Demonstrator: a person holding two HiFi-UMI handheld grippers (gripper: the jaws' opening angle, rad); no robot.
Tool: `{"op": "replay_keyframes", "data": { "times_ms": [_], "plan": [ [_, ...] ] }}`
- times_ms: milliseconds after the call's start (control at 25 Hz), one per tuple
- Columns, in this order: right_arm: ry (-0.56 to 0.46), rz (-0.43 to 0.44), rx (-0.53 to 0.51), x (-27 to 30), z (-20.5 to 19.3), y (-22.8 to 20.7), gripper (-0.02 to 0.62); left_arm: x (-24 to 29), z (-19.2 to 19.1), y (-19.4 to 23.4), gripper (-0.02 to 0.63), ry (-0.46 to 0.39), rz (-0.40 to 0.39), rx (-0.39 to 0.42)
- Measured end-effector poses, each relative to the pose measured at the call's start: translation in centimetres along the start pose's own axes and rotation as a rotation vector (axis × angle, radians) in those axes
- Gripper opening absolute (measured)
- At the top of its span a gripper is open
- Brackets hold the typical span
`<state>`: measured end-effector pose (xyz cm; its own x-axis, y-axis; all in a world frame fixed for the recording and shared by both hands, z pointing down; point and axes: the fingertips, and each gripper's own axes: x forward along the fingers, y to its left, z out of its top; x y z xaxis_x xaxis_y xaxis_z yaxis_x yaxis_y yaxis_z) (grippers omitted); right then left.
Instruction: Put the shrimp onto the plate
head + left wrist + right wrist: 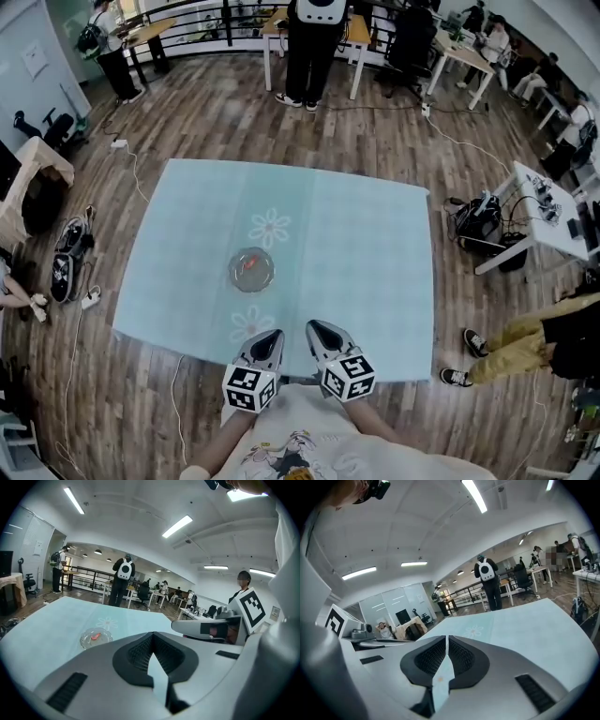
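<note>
Head view: shrimp [248, 264] apparently lies on plate [232, 274]

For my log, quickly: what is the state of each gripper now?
Left gripper: closed, holding nothing.
Right gripper: closed, holding nothing.

Counter [375, 253]: plate [251, 270] stands left of centre, the sole obstacle. Bare surface all round it, widest on the right. Left hand-held gripper [273, 336] and right hand-held gripper [315, 327] sit close together at the near edge, with an open run from them to the plate.
</note>
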<state>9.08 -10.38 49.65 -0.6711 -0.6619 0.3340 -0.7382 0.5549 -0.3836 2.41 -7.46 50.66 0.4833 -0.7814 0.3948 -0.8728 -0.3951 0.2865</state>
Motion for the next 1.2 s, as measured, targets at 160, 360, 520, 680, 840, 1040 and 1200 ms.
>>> {"op": "replay_keyframes", "data": {
  "times_ms": [160, 360, 520, 680, 840, 1040, 1200],
  "plan": [
    [-0.030, -0.006, -0.037, -1.3, 1.2, 1.1, 0.038, -0.3, 0.6, -1.0, 0.007, -0.006, -0.018, 0.008],
    [-0.043, -0.027, -0.093, -2.4, 1.7, 1.2, 0.023, -0.4, 1.1, -2.2, 0.008, -0.026, -0.028, 0.025],
    [-0.048, -0.033, -0.079, -2.8, 1.7, 0.7, 0.023, -0.6, 0.6, -2.4, 0.008, -0.021, -0.024, 0.021],
    [-0.013, -0.028, -0.062, -2.7, 0.7, 0.7, 0.023, -1.0, 0.1, -2.6, 0.008, -0.020, -0.021, 0.018],
    [0.014, 0.014, -0.037, -1.9, 0.4, 1.5, 0.023, -1.5, 0.4, -2.1, 0.008, -0.023, -0.001, 0.009],
    [0.028, 0.014, -0.037, -1.9, 0.0, 1.6, 0.025, -1.8, -0.3, -2.4, 0.008, -0.007, 0.003, 0.000],
    [0.032, 0.013, -0.032, -2.5, -0.4, 1.3, 0.025, -2.0, -1.0, -3.1, 0.008, 0.010, 0.001, -0.002]
  ]
}}
